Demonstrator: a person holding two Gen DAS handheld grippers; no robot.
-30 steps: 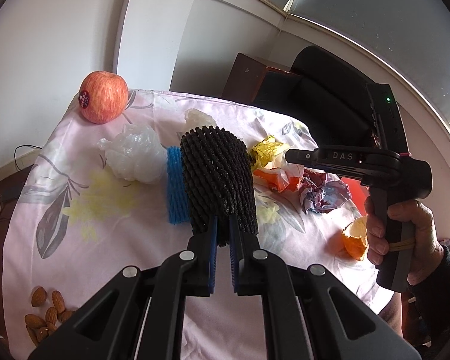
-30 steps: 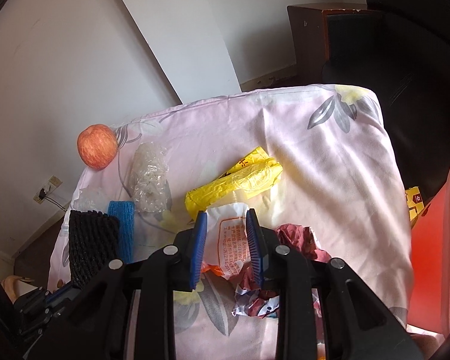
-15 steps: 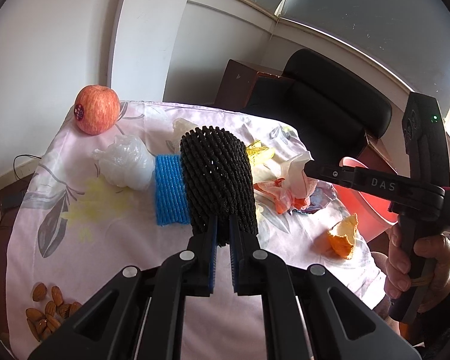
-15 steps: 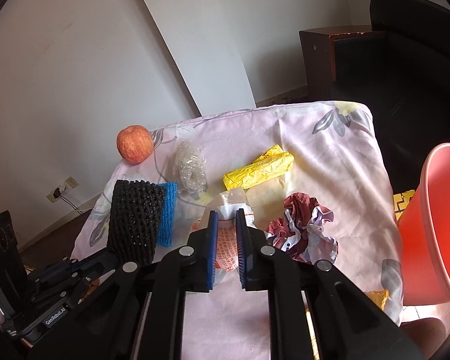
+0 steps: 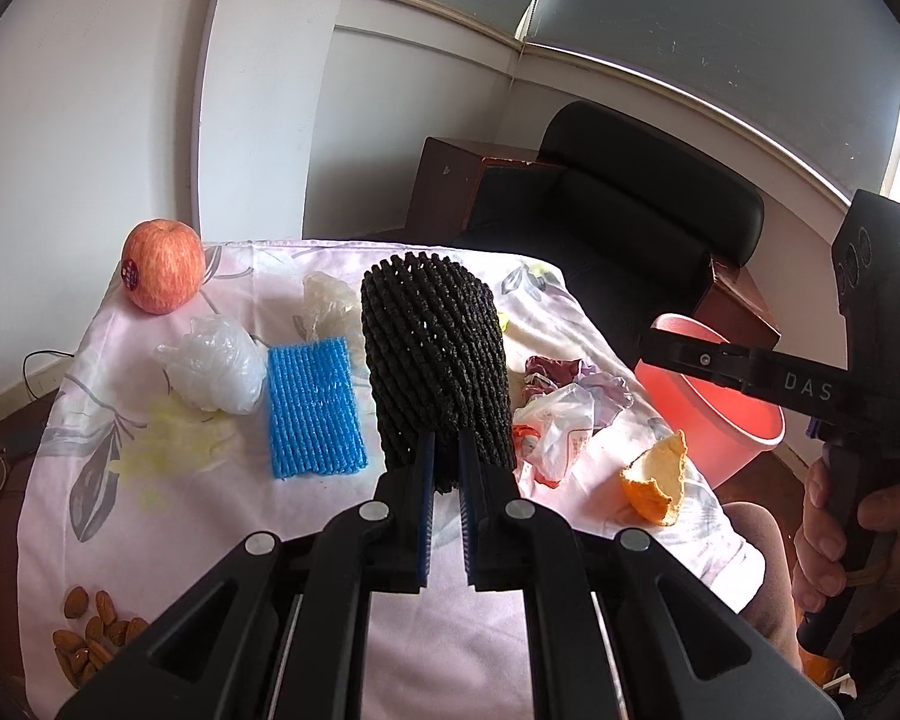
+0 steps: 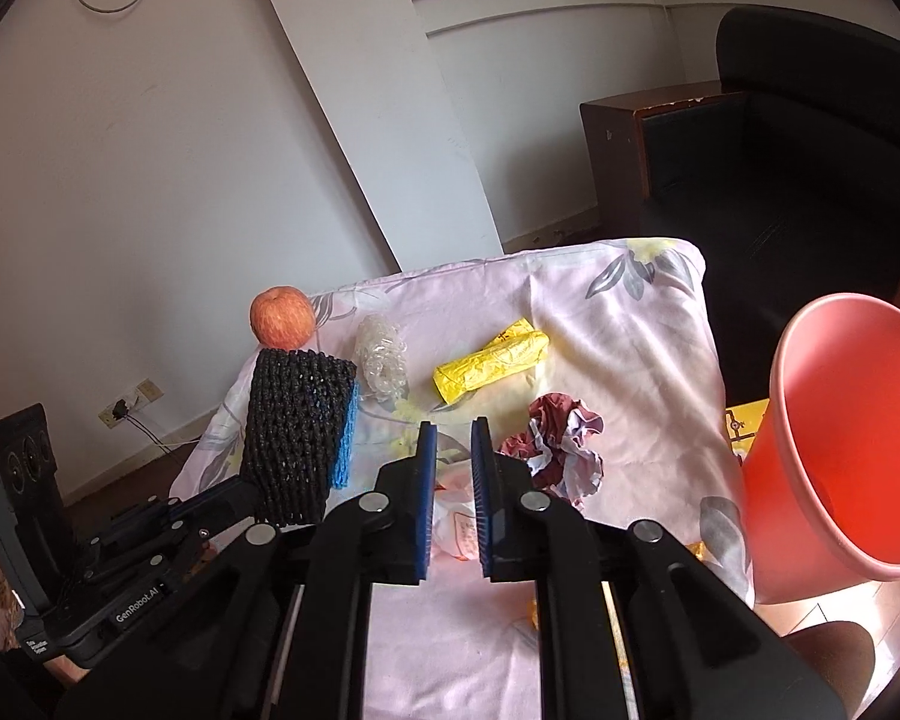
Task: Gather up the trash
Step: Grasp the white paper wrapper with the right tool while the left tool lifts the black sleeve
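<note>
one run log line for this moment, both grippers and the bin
left gripper: shut on black foam net | right gripper: shut on white wrapper | red bin: beside table

**What things are made of**

We see a black foam net sleeve [image 5: 435,360], rough and matt; a blue foam net [image 5: 315,411]; crinkly clear plastic [image 5: 216,372]; crumpled paper [image 6: 561,441]; a smooth, glossy pink plastic bin [image 6: 840,450]; soft printed cloth [image 5: 150,456] over the surface.

Black foam net [image 5: 435,360] upright in left hand-held gripper [image 5: 442,456], above blue net [image 5: 313,408] and flowered cloth [image 5: 150,480].
</note>
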